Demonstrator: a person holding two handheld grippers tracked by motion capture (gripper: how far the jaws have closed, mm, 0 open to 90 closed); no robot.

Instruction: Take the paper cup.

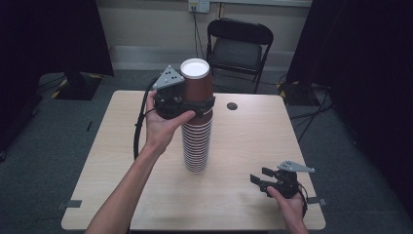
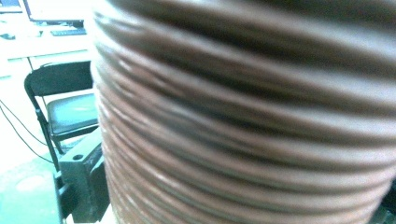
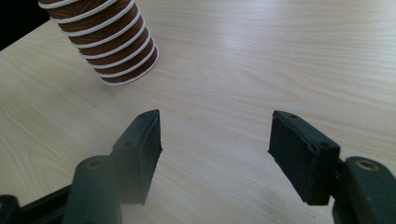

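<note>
A tall stack of brown paper cups [image 1: 197,146] with white rims stands upside down in the middle of the light wooden table [image 1: 253,141]. My left gripper [image 1: 199,105] reaches in from the left, its jaws hugging the lower wall of the top cup [image 1: 197,80] on both sides. The ribbed brown cups [image 2: 243,121] sit blurred and very close in the left gripper view. My right gripper [image 1: 260,178] rests low near the table's front right, held in a hand. It is open, with bare table between its pads [image 3: 215,140], and the stack's base [image 3: 112,42] lies ahead to its left.
A black folding chair [image 1: 238,48] stands behind the table, also seen as the chair [image 2: 65,107] past the cups. A small dark round hole [image 1: 232,106] marks the tabletop right of the stack. Black curtains hang on both sides.
</note>
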